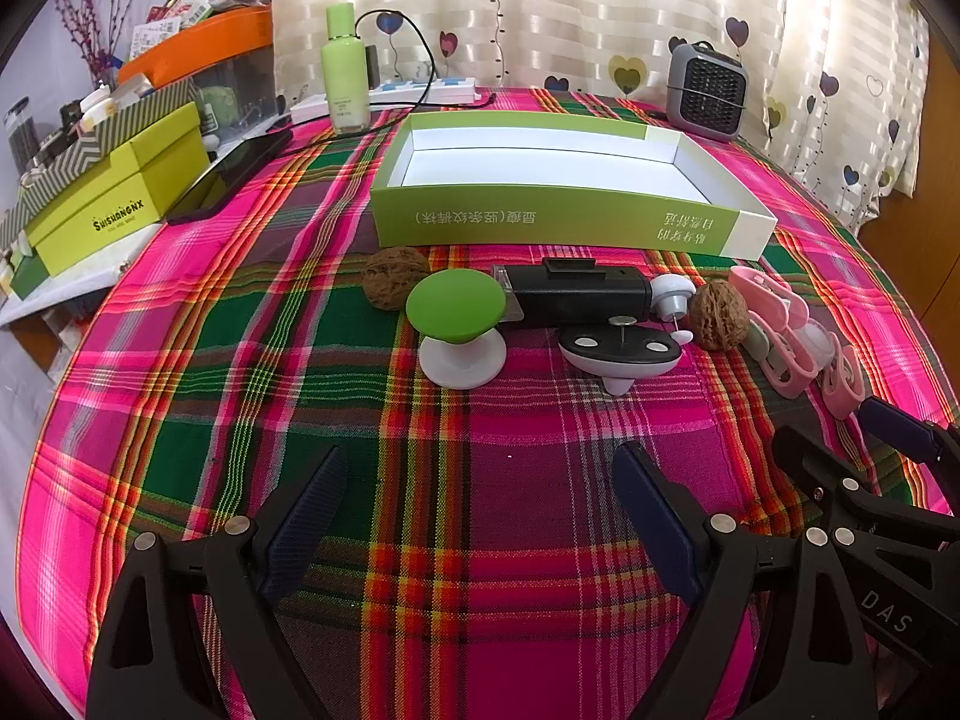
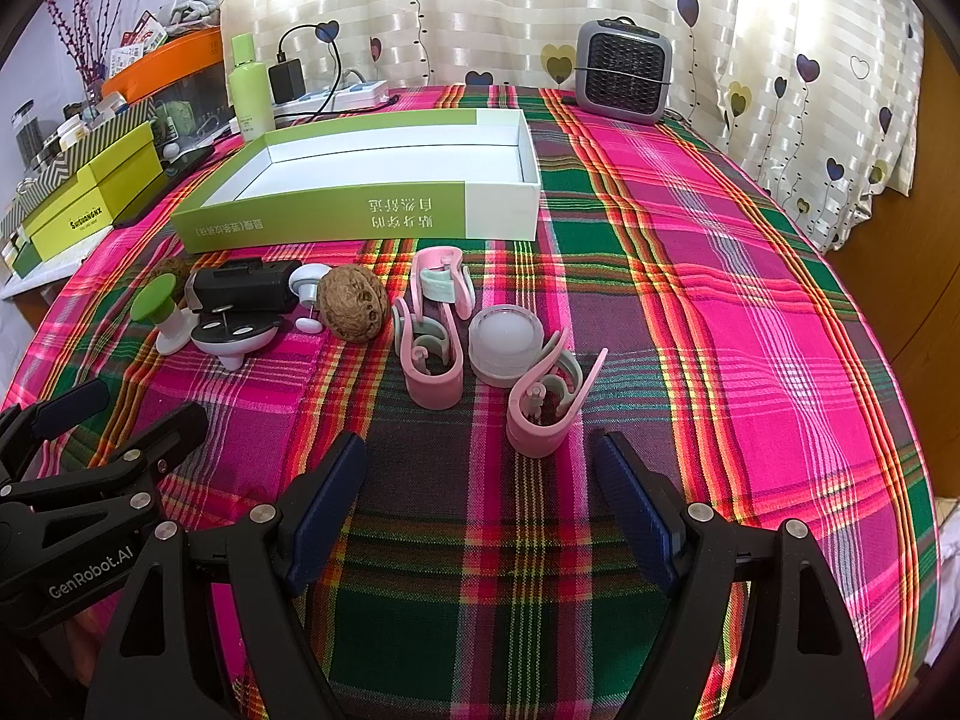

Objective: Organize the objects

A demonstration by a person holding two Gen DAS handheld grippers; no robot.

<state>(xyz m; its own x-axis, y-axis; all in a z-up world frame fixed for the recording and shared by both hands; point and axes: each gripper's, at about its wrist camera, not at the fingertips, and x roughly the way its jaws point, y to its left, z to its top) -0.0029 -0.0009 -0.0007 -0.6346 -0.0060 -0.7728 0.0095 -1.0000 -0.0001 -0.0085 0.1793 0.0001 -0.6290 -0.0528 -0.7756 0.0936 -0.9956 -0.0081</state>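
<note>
Both grippers hang low over the plaid cloth with jaws spread wide and nothing between them: the left gripper (image 1: 480, 516) at the bottom of its view, the right gripper (image 2: 480, 504) likewise. The loose items lie in a row mid-frame, just before the empty green box (image 2: 336, 216). Nearest the right gripper, the pink clip (image 2: 540, 414) looks light, hard plastic, springy; pinching its rounded base seems safest. The walnut (image 2: 353, 309) is rigid but round, likely to roll. The green-capped knob (image 1: 456, 303) hides part of a second walnut (image 1: 390, 276); the black device (image 1: 579, 297) stays unidentifiable.
</note>
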